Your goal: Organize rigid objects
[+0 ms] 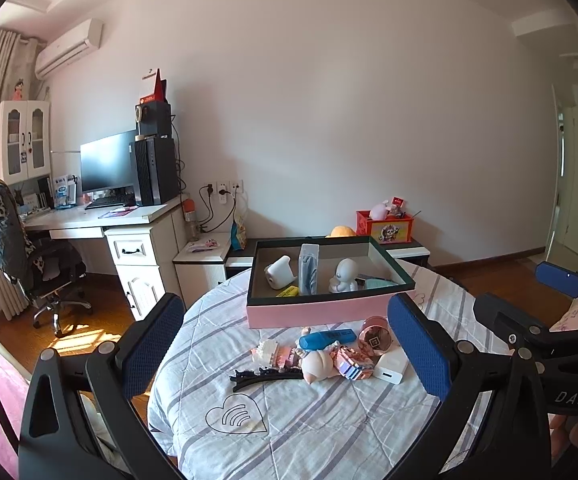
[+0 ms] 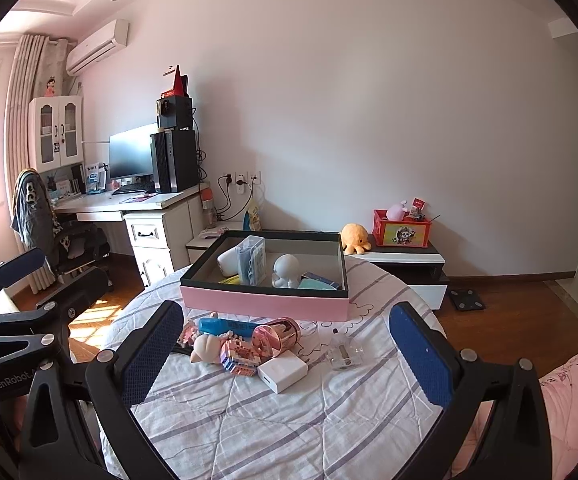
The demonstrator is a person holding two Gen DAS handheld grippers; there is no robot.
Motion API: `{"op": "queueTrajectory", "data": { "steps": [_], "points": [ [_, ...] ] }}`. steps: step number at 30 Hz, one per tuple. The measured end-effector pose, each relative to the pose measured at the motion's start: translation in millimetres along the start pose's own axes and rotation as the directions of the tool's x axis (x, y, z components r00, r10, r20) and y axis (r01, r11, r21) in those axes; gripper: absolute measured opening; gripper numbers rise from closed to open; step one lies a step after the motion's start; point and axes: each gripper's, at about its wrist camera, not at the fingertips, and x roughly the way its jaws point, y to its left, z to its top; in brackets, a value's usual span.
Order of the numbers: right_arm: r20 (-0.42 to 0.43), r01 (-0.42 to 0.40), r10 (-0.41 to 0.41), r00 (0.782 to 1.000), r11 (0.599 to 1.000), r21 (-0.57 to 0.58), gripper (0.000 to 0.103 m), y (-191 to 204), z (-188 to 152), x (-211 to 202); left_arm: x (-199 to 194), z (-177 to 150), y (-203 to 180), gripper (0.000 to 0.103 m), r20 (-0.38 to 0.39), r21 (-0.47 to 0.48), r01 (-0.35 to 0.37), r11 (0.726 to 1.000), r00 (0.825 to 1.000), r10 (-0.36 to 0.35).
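Observation:
A pink box with a dark rim stands at the far side of the round table; inside are a white figure, a clear case and a white device. In front lies a pile: blue tube, pink shiny cylinder, white charger, pig figure, brick toys, black hair clips, clear bottle. My left gripper and right gripper are open, empty, short of the pile.
The table has a striped quilted cloth. Behind are a desk with monitor, an office chair, a low cabinet with a red toy box and an orange plush. Pink bedding lies at right.

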Motion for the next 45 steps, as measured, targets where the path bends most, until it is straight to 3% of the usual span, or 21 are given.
{"op": "queueTrajectory", "data": {
  "steps": [12, 18, 25, 35, 40, 45],
  "points": [
    [-0.099, 0.001, 0.002, 0.995, 1.0, 0.025, 0.103, -10.1, -19.4, 46.0, 57.6, -30.1, 10.1, 0.103, -0.127, 0.013, -0.033, 0.999, 0.991, 0.034],
    [-0.194, 0.015, -0.006, 0.981, 0.999, 0.047, 0.103, -24.4, -41.8, 85.9, 98.1, -59.1, 23.1, 0.103, -0.243, 0.032, -0.075, 0.997, 0.967, 0.08],
    [-0.346, 0.008, 0.018, 0.938, 0.997, 0.073, 0.103, -32.1, -78.5, 136.9, 136.7, -81.8, 35.0, 0.103, -0.361, 0.011, -0.083, 0.997, 0.929, 0.081],
    [-0.408, 0.067, -0.022, 0.913, 0.993, 0.095, 0.103, -59.5, -89.9, 159.8, 175.5, -96.4, 25.6, 0.103, -0.437, 0.05, -0.058, 0.997, 0.897, 0.073],
    [-0.455, 0.068, -0.012, 0.89, 0.992, 0.106, 0.103, -70.3, -90.8, 174.4, 179.7, -95.9, 33.4, 0.103, -0.434, 0.018, -0.066, 0.998, 0.899, 0.067],
    [-0.464, 0.085, -0.055, 0.884, 0.996, 0.042, 0.102, -73.3, -79.1, 196.1, 188.1, -93.0, 46.2, 0.103, -0.443, 0.011, -0.087, 0.996, 0.893, 0.083]
  ]
}}
